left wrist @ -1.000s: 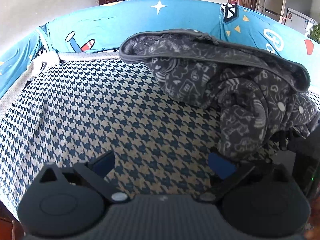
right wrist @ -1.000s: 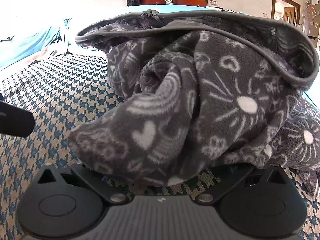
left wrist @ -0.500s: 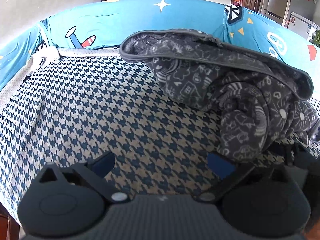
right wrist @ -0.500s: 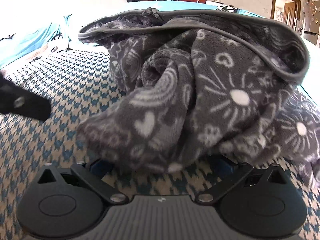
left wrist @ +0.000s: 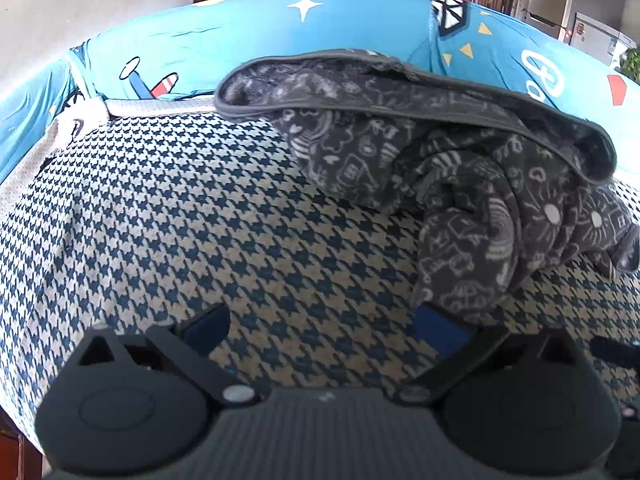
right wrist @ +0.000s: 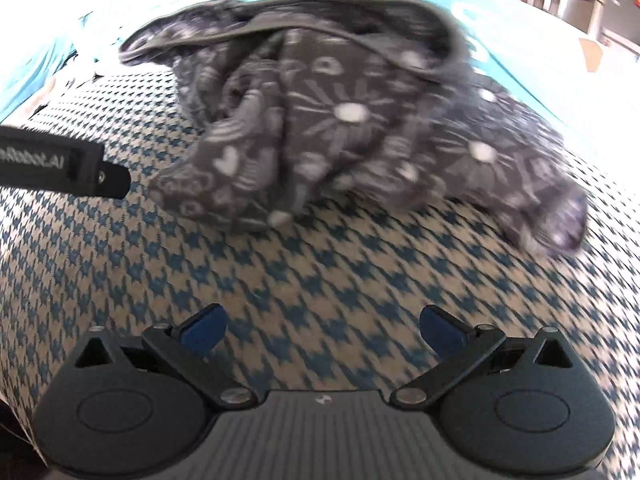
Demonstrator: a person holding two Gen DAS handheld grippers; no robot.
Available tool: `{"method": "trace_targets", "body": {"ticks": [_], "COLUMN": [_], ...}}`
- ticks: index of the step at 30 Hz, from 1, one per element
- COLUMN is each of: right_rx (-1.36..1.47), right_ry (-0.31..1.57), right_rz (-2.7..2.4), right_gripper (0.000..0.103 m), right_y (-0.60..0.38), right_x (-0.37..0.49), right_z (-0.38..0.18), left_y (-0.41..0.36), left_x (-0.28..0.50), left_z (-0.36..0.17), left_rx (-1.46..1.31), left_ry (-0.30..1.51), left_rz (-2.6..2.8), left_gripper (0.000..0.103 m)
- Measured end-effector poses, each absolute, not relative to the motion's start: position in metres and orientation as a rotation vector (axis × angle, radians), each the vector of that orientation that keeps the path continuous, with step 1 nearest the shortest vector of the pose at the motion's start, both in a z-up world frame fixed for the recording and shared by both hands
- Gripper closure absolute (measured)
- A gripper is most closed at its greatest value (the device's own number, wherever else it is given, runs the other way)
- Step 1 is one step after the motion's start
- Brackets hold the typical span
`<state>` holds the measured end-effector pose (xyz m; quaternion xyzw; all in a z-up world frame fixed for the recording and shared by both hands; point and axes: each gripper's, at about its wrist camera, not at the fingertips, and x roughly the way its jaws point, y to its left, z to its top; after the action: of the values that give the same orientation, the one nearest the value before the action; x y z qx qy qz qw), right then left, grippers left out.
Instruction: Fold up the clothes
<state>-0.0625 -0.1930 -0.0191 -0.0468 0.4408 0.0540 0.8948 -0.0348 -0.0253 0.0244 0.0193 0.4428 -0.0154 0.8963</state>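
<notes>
From the left wrist, the left tongs (left wrist: 322, 330) gape wide and empty, the crumpled grey fleece garment (left wrist: 452, 184) lying ahead and to their right on the houndstooth cover (left wrist: 168, 216), its nearest fold touching the right-hand finger. From the right wrist, the right tongs (right wrist: 324, 330) are also spread with nothing held, and the garment (right wrist: 340, 128) sits straight ahead, stretched left to right, so I'd judge either could reach it.

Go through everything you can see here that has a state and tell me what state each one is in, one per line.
Grey patterned garment: bunched in a heap on the houndstooth cloth, not folded, held by neither claw.
Left claw: open, empty, its right finger at the heap's near edge.
Right claw: open, empty, clear of the garment.
Houndstooth cloth: spread flat.
Blue cartoon-print sheet: spread beyond the houndstooth cloth.
</notes>
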Motion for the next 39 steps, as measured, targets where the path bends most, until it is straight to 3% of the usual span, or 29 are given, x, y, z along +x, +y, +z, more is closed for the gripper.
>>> {"method": "trace_targets", "body": {"ticks": [39], "right_rx": [0.072], "right_ry": [0.947], "right_rz": [-0.03], "right_gripper": [0.0], "right_y": [-0.25], "right_x": [-0.097], "right_z": [0.011], "left_y": [-0.067], "left_x": [-0.057], "left_z": [0.023], "left_rx": [0.101], "left_ry": [0.951], "left_rz": [-0.103], "left_gripper": [0.0]}}
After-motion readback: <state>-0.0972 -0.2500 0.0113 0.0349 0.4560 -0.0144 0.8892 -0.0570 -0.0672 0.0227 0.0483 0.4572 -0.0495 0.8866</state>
